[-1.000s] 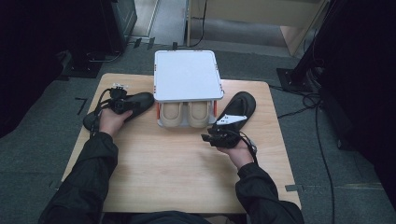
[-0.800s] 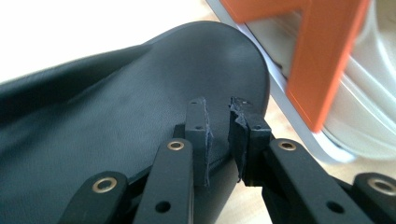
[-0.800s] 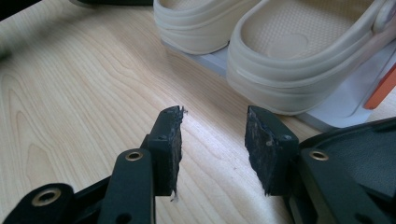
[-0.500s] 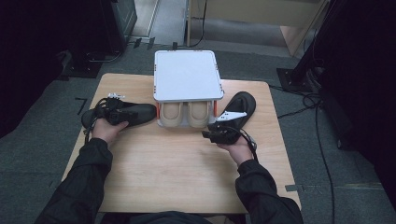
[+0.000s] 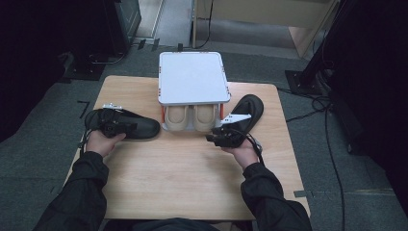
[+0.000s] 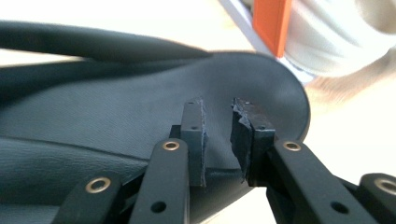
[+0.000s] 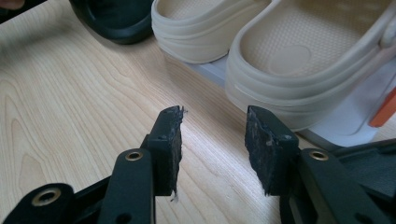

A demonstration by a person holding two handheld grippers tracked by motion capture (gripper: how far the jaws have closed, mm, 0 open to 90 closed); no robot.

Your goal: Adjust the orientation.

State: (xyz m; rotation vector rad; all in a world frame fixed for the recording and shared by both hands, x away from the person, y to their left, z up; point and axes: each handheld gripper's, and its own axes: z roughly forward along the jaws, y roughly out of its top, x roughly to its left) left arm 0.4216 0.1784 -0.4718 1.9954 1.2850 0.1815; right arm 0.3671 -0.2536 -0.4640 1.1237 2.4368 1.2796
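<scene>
A black shoe [image 5: 142, 127] lies flat on the wooden table [image 5: 183, 183], left of a white rack [image 5: 192, 77]. My left gripper [image 5: 126, 126] reaches over the shoe from its heel end. In the left gripper view the jaws [image 6: 218, 135] stand a small gap apart above the shoe's black insole [image 6: 93, 116]. They have just been opening, with nothing pressed between the pads. My right gripper [image 5: 212, 135] is open and empty [image 7: 214, 140], aimed at two beige clogs [image 7: 299, 60] under the rack. A second black shoe [image 5: 250, 109] lies right of the rack.
The rack has a flat white top and orange posts [image 6: 271, 23], and the beige clogs [image 5: 192, 118] sit side by side on its lower shelf. Bare wood spreads across the near half of the table. Cables trail over the grey floor at the right.
The left black shoe's toe has swung down towards me and the shoe now lies flat. My left hand has drawn back to the left. The right hand has barely moved.
</scene>
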